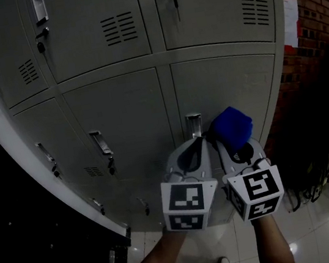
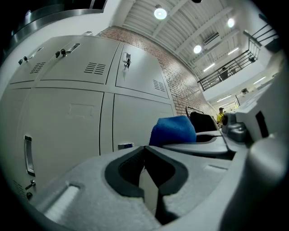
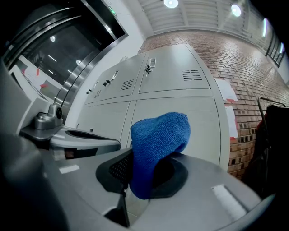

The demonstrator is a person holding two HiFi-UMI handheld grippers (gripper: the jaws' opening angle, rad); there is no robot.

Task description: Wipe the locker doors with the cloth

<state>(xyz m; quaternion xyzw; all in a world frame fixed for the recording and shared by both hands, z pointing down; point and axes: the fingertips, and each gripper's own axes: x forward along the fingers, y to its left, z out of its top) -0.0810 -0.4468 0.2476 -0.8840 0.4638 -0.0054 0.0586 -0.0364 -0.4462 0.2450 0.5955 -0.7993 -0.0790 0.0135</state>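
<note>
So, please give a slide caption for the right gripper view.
Right tool clamps a blue cloth, facing grey locker doors beside a brick wall.

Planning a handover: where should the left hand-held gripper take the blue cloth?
Probably the rounded fold of the blue cloth standing clear above the right hand-held gripper, approached from its left; the lower end is pinched in those jaws.
</note>
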